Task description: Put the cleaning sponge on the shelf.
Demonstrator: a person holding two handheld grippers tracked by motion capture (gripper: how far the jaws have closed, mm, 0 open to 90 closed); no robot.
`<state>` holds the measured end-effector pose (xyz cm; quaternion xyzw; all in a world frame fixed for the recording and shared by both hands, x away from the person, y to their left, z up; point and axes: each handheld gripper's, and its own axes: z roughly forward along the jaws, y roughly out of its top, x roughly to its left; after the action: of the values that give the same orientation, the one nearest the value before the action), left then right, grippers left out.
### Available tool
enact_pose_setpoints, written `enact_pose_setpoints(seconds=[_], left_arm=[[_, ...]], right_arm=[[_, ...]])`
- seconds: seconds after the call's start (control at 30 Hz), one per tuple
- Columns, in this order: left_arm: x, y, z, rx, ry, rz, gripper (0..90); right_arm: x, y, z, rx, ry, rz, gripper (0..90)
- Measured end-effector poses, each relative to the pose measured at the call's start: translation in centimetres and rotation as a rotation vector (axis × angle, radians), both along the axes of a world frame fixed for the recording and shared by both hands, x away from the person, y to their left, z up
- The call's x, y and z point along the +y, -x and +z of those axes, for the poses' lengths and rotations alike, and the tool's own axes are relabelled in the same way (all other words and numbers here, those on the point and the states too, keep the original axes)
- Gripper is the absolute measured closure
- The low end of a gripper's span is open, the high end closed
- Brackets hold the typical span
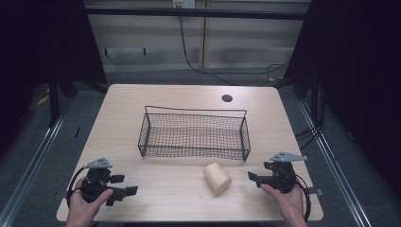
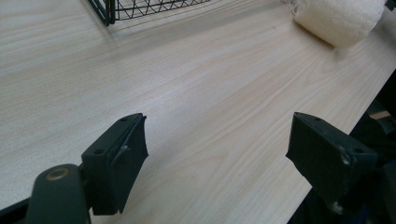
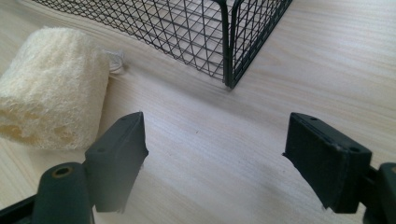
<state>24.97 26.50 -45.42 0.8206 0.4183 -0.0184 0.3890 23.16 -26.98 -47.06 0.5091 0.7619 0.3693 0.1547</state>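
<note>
I see one loofah roll lying low and centre-right in the high view, its long axis running from upper left to lower right. One wire basket sits just above it. My right gripper, jaws apart, points toward it; my left gripper, also spread, rests at lower left.
</note>
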Motion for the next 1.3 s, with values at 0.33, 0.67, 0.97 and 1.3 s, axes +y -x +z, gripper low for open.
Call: enact_pose_setpoints(seconds=[0.33, 0.67, 0.97, 1.3], left_arm=[[0.0, 0.0, 0.1, 0.000, -0.002, -0.008, 19.4], [0.0, 0.1, 0.0, 0.000, 0.001, -0.003, 19.4], [0.0, 0.1, 0.1, -0.001, 0.002, -0.003, 19.4], [0.0, 0.0, 0.0, 0.001, 0.000, 0.001, 19.4]], right_arm=[[-0.2, 0.7, 0.9, -0.058, -0.077, -0.003, 34.0], [0.8, 0.8, 2.0, -0.014, -0.117, 0.046, 39.7], [1.2, 0.6, 2.8, 0.044, -0.110, 0.067, 39.3], [2.2, 0.0, 3.8, 0.160, -0.141, 0.119, 25.7]])
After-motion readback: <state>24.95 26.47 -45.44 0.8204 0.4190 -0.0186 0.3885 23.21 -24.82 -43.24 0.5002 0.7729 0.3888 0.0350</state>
